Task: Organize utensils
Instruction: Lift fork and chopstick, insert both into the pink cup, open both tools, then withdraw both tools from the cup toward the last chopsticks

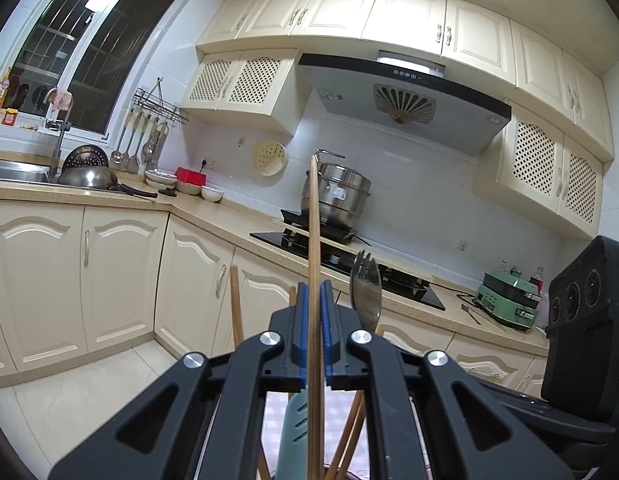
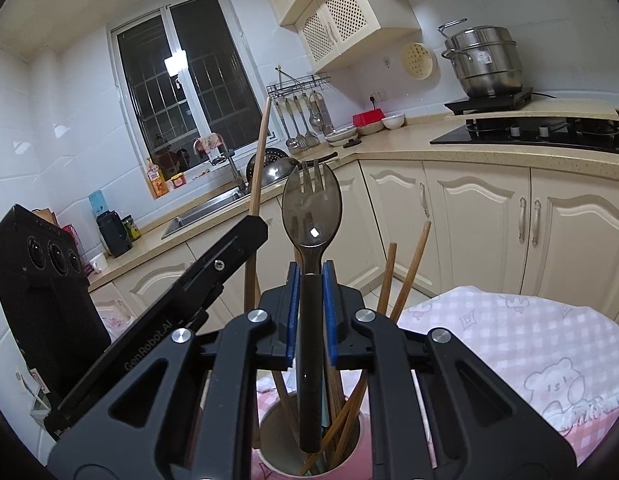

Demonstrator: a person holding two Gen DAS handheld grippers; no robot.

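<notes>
My left gripper (image 1: pixel 314 300) pinches a slim wooden chopstick (image 1: pixel 314 216); my right gripper (image 2: pixel 311 280) clamps a smoky plastic spork (image 2: pixel 311 208) above the round holder (image 2: pixel 269 440).

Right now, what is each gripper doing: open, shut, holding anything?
Left gripper: shut on a wooden chopstick, held upright.
Right gripper: shut on the dark handle of a spoon, bowl up.

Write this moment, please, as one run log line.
left gripper: shut on chopstick | right gripper: shut on spoon-fork | both above utensil cup | cup: more chopsticks
</notes>
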